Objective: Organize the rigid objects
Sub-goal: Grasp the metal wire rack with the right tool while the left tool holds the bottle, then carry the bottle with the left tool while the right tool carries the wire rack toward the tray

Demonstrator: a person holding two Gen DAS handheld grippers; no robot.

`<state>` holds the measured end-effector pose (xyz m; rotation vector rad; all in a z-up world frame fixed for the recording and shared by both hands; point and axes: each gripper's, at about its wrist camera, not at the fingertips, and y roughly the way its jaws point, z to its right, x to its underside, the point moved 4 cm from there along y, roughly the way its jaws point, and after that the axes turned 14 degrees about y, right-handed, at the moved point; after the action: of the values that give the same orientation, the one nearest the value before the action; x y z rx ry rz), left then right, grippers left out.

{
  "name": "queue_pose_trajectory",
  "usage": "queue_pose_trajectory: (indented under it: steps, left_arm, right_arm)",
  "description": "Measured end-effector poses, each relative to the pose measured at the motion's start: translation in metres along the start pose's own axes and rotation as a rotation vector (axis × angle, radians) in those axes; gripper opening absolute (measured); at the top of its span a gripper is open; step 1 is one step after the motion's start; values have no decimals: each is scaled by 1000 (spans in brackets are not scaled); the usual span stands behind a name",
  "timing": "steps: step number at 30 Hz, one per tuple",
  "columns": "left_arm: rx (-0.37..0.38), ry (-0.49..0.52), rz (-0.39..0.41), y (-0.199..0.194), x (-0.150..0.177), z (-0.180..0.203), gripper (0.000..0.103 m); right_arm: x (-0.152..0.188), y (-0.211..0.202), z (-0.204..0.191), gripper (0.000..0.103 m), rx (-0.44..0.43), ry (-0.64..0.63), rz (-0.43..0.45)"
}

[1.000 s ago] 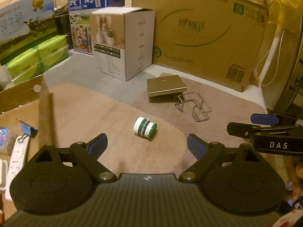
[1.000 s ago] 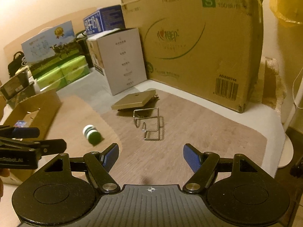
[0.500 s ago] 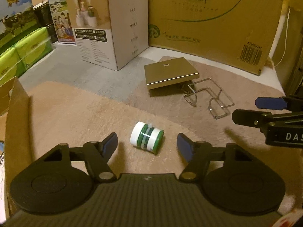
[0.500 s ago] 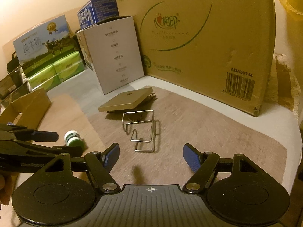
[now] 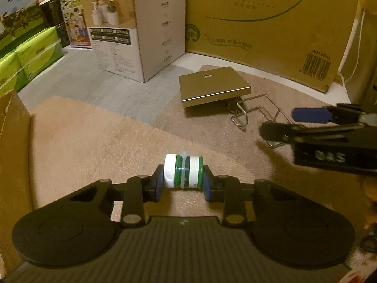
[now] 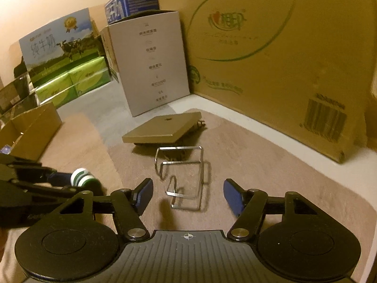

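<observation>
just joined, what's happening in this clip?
A person is tidying items on a mat with two handheld grippers. The left gripper has just closed on the small green-and-white jar, lying on its side. The right gripper, fingers closing but still open, hovers over the bent wire rack beside the flat gold metal plate.

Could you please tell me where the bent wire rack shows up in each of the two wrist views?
Left wrist view: the wire rack lies right of centre, partly hidden behind the right gripper.
Right wrist view: it lies at centre, just beyond the open right gripper.
Shared landmark: the flat gold box just behind the rack.
</observation>
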<state>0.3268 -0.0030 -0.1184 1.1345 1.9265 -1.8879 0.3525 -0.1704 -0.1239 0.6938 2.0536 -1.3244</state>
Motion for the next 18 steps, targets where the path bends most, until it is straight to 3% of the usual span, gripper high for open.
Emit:
queue_pose_trajectory:
  steps: [7, 10, 18]
  left_arm:
    - [-18, -26, 16, -3, 2, 0, 29]
    - [-30, -24, 26, -3, 4, 0, 29]
    - [-51, -14, 55, 0, 4, 2, 32]
  right_arm:
    - [-8, 31, -12, 65, 3, -27, -12]
    - [-8, 40, -14, 52, 16, -41, -20]
    - [-5, 23, -5, 52, 28, -22, 6]
